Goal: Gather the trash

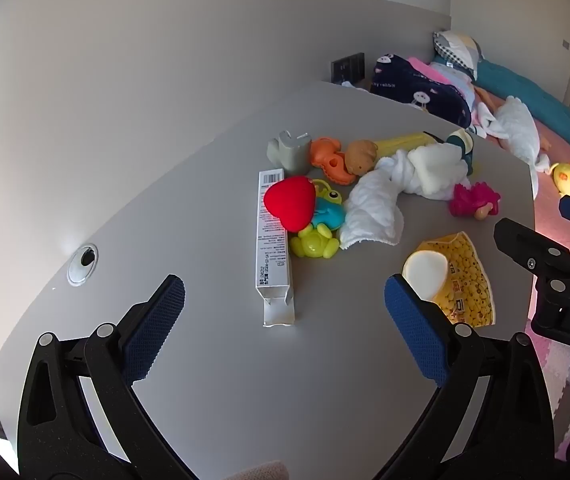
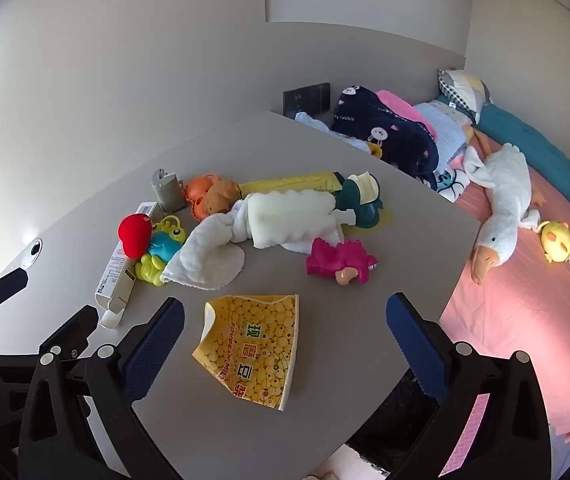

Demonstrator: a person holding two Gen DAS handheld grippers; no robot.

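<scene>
Your left gripper (image 1: 285, 308) has its fingers spread wide with nothing between them, and your right gripper (image 2: 285, 320) is just as wide apart and empty, so by the look of it no trash has been collected yet. Taking the crushed yellow paper cup (image 2: 251, 350) as your landmark: it lies on its side on the counter (image 2: 325, 184) directly ahead of the right fingers, framed between them but not touched. To the left of the cup, well apart from it, lies the long white carton (image 1: 273, 240) with its end flap open, straight ahead of the left fingers. Beyond the cup sit a white cloth (image 2: 209, 260), a red heart toy (image 1: 289, 206) and other toys, which I judge are not trash. No bin shows in either view. Both pieces remain to be picked up.
</scene>
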